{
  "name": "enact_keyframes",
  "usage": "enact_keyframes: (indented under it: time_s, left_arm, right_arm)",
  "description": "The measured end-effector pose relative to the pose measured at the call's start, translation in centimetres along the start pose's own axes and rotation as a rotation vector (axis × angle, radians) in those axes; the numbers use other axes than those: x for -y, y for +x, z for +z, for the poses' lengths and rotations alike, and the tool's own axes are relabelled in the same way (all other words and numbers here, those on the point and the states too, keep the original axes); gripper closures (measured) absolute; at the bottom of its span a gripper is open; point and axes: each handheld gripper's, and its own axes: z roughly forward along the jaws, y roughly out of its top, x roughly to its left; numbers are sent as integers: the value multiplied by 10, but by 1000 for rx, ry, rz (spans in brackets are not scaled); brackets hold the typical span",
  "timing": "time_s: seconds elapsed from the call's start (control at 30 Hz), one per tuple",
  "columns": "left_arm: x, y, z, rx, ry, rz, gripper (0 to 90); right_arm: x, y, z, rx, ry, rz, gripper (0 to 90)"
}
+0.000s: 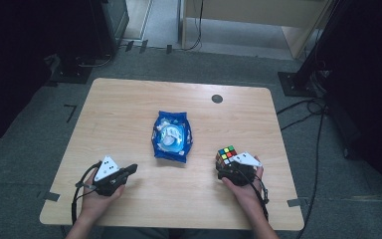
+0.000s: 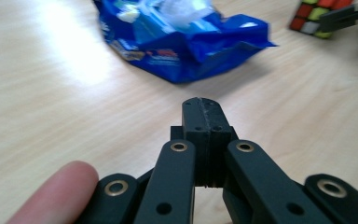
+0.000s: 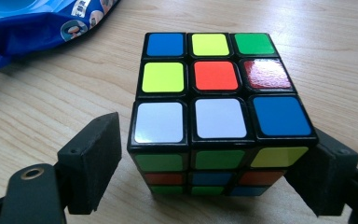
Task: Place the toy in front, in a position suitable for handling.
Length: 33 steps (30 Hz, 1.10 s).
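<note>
A scrambled colour cube (image 1: 225,154) (image 3: 214,93) sits on the wooden table (image 1: 124,104) at the front right. My right gripper (image 1: 224,163) (image 3: 209,170) straddles it, one black pad on each side. The left pad (image 3: 95,163) stands slightly off the cube's side, so the jaws are open. A crumpled blue snack bag (image 1: 171,137) (image 2: 186,42) (image 3: 28,28) lies at the table's middle. At the front left, my left gripper (image 1: 131,170) (image 2: 203,114) is shut on nothing, its tips pointing towards the bag. The cube (image 2: 314,16) lies at the top right of the left gripper view.
A small dark round cap (image 1: 217,98) is set into the table near its far edge. Bare wood lies between the bag and each gripper. Around the table are grey floor, cables and dark stands. A fingertip (image 2: 60,191) rests beside the left gripper's body.
</note>
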Motion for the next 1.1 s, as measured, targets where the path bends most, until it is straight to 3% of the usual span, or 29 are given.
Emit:
enact_keyframes:
  time_s: [0.03, 0.07, 0.17, 0.27, 0.4, 0.47, 0.67, 0.73, 0.8, 0.83, 0.87, 0.9, 0.93, 1.1]
  left_arm:
    - [0, -1, 2, 5, 0, -14, 900]
    - [-1, -3, 9, 2, -10, -35, 784]
    - [-7, -7, 23, 18, 1, -52, 661]
    - [-12, -13, 37, 1, 22, -26, 565]
    - [-19, -14, 44, 5, 13, -33, 539]
    - [-24, -13, 47, 1, 3, -46, 534]
    - [-30, -10, 54, -5, 7, -66, 537]
    - [-31, -10, 58, -5, 17, -70, 541]
    - [-30, -11, 63, -2, 27, -77, 549]
    - [-30, -11, 63, -2, 27, -77, 553]
    - [-30, -11, 64, -1, 31, -76, 555]
    - [-30, -12, 65, -1, 33, -76, 555]
    - [-30, -12, 67, -4, 38, -80, 558]
    - [-29, -10, 68, -7, 42, -96, 563]
  right_arm:
    - [0, 0, 0, 0, 1, 0, 177]
    - [0, 0, 0, 2, 2, 2, 177]
    - [0, 0, 0, 12, -3, -1, 176]
    - [-3, 1, -8, 44, -37, 5, 174]
    - [-8, 7, -17, 48, -70, -19, 172]
    - [-17, 17, -28, 47, -115, -38, 164]
    - [-30, 38, -41, 43, -172, -69, 165]
    - [-35, 48, -44, 6, -184, -74, 172]
    - [-39, 62, -40, -72, -172, -85, 238]
    - [-39, 62, -40, -72, -172, -85, 238]
    - [-40, 72, -31, -124, -155, -91, 287]
    - [-40, 72, -31, -124, -155, -91, 287]
    - [-40, 82, -19, -178, -132, -84, 334]
    - [-38, 97, 4, -229, -85, -74, 414]
